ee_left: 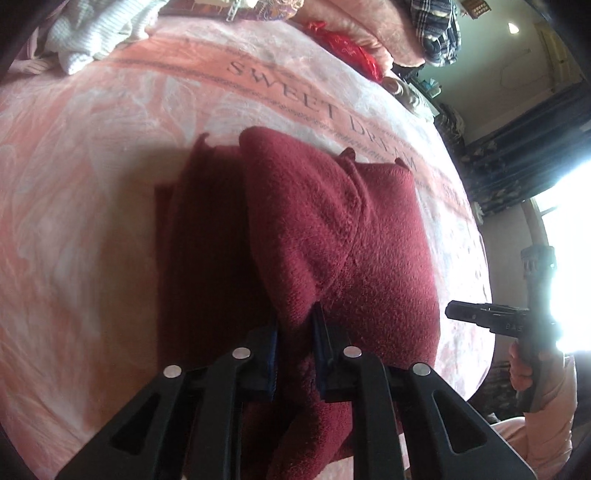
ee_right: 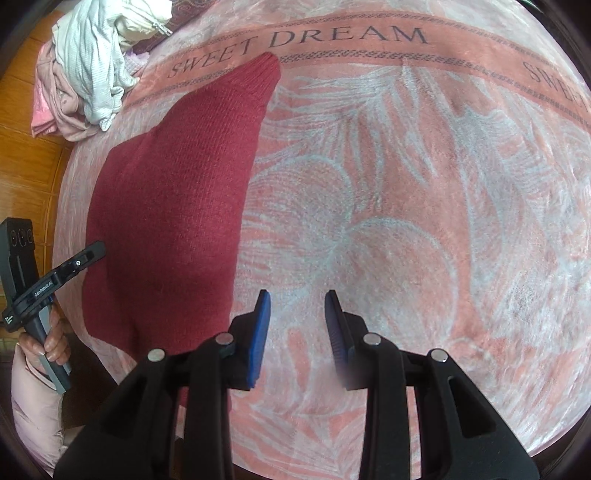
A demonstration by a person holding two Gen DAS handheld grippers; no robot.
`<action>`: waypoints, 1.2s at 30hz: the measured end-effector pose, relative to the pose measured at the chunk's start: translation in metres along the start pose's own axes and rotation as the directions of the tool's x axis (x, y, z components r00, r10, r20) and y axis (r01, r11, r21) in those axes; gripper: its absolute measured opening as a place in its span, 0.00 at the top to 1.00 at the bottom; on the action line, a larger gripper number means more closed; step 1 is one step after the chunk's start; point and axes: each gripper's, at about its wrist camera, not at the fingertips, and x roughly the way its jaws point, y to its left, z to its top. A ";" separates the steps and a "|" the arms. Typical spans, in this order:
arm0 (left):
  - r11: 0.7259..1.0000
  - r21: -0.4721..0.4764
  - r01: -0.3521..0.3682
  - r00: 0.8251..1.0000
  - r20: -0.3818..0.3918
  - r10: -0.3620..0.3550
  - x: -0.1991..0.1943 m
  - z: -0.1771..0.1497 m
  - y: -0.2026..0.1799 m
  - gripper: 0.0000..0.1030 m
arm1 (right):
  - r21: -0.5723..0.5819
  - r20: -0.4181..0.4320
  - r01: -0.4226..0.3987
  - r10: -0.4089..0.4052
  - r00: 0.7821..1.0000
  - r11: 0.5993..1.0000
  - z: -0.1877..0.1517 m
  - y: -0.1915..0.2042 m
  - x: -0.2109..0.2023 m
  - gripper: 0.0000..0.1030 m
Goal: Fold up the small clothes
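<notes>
A dark red knitted garment [ee_left: 332, 229] lies partly folded on the pink blanket [ee_left: 92, 166]. My left gripper [ee_left: 295, 317] is shut on a fold of its near edge and lifts it a little, so a flap hangs over the rest. In the right wrist view the garment [ee_right: 173, 199] lies at the left as a long red shape. My right gripper [ee_right: 297, 299] is open and empty over bare blanket, to the right of the garment. The right gripper also shows in the left wrist view [ee_left: 480, 317] beside the garment's right edge.
A pile of white and pink clothes [ee_right: 88, 66] lies at the far left corner of the bed. Red fabric [ee_left: 347, 48], pillows and a plaid cloth [ee_left: 436, 29] lie at the head. The wooden floor [ee_right: 26, 147] is beyond the bed's left edge.
</notes>
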 end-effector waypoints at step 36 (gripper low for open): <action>0.998 -0.065 0.017 1.000 0.001 -0.017 -0.007 -0.016 0.044 0.80 | -0.042 0.010 0.013 -0.013 1.000 0.999 0.014 0.039 0.006 0.64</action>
